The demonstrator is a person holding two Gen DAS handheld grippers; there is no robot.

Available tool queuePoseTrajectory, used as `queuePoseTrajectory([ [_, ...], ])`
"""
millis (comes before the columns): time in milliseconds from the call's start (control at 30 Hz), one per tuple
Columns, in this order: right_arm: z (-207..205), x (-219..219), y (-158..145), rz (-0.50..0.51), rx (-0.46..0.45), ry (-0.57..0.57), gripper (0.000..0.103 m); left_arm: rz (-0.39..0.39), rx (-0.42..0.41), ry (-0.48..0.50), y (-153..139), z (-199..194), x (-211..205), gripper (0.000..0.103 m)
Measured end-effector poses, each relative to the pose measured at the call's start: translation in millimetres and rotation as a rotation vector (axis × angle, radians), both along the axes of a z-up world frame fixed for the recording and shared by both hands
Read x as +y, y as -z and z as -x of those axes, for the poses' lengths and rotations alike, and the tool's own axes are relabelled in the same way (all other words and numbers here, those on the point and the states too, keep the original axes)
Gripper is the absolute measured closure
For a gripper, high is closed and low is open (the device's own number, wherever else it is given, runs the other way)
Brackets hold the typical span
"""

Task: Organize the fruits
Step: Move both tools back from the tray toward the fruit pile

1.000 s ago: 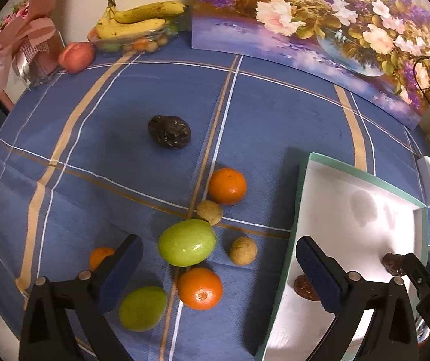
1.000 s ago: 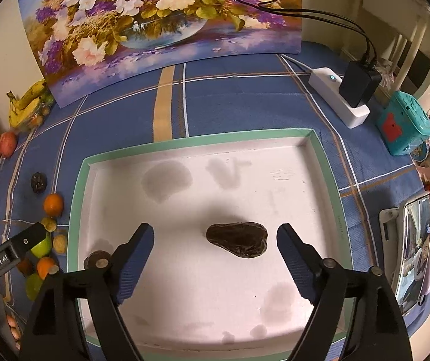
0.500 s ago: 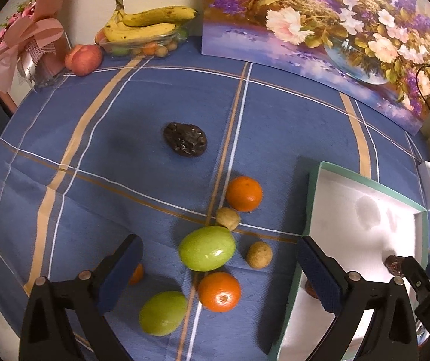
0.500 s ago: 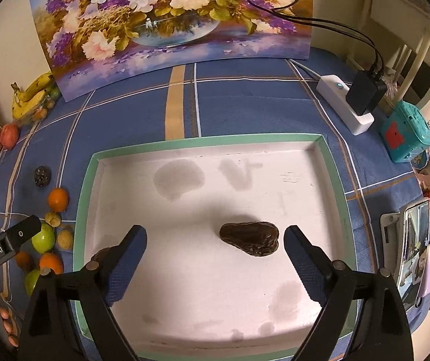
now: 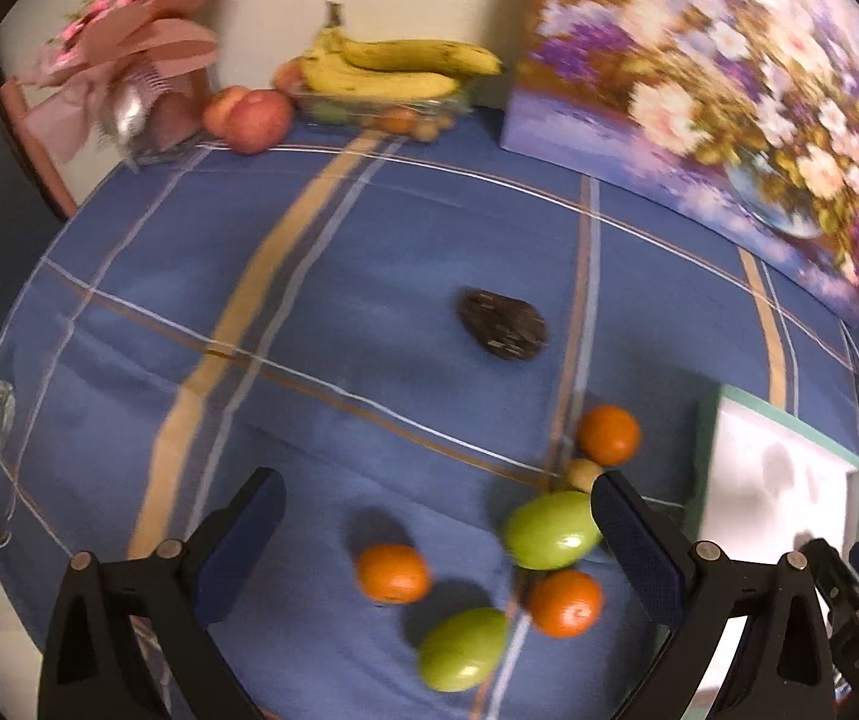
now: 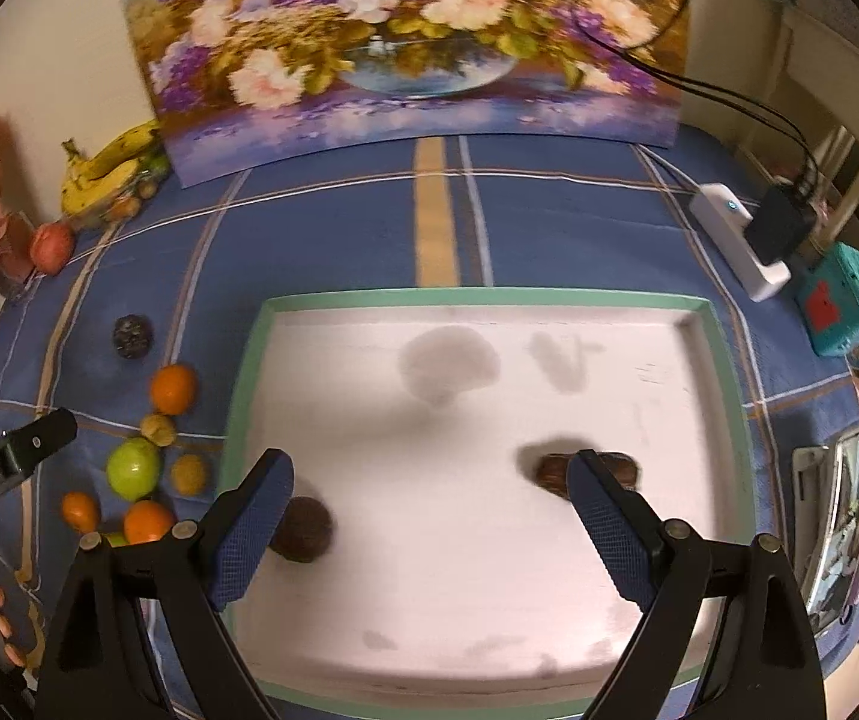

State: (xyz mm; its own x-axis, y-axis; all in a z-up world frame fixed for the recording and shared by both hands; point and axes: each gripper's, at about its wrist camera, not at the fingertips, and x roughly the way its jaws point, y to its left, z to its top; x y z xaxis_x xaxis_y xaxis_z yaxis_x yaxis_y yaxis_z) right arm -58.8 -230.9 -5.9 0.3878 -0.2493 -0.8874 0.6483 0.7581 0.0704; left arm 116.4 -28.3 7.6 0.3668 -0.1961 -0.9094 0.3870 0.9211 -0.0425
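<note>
Left tongs point(image 5: 438, 516) hang released over the surface point(image 5: 249, 408); an orange point(image 5: 393, 573) lies between their fingers, a green fruit point(image 5: 552, 530) at three o'clock. Right tongs point(image 6: 429, 510) gape empty above the tray point(image 6: 477, 300), a dark fruit point(image 6: 303, 528) at their nine o'clock.

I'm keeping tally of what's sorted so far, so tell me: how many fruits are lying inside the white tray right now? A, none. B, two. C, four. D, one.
B: the right wrist view shows two dark fruits on the white tray, a round one near its left edge and an elongated one toward the right, partly hidden by a claw finger.
</note>
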Motion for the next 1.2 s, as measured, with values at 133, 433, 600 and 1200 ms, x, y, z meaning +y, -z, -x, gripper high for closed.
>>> queuePoseTrajectory([
  [133, -13, 18, 0, -0.006, -0.016, -0.038, 0.01, 0.02, -0.005, -0.062, -6, -12, 27, 0.0],
  [433, -42, 57, -7, -0.005, -0.073, -0.144, 0.01, 0.091, -0.022, -0.134, -21, -30, 75, 0.0],
  [600, -51, 76, -18, 0.023, -0.131, -0.208, 0.01, 0.126, 0.001, -0.152, -23, -29, 81, 0.0],
  [1200, -75, 91, 8, -0.047, -0.107, -0.276, 0.04, 0.138, 0.212, -0.083, 22, -15, 55, 0.021],
])
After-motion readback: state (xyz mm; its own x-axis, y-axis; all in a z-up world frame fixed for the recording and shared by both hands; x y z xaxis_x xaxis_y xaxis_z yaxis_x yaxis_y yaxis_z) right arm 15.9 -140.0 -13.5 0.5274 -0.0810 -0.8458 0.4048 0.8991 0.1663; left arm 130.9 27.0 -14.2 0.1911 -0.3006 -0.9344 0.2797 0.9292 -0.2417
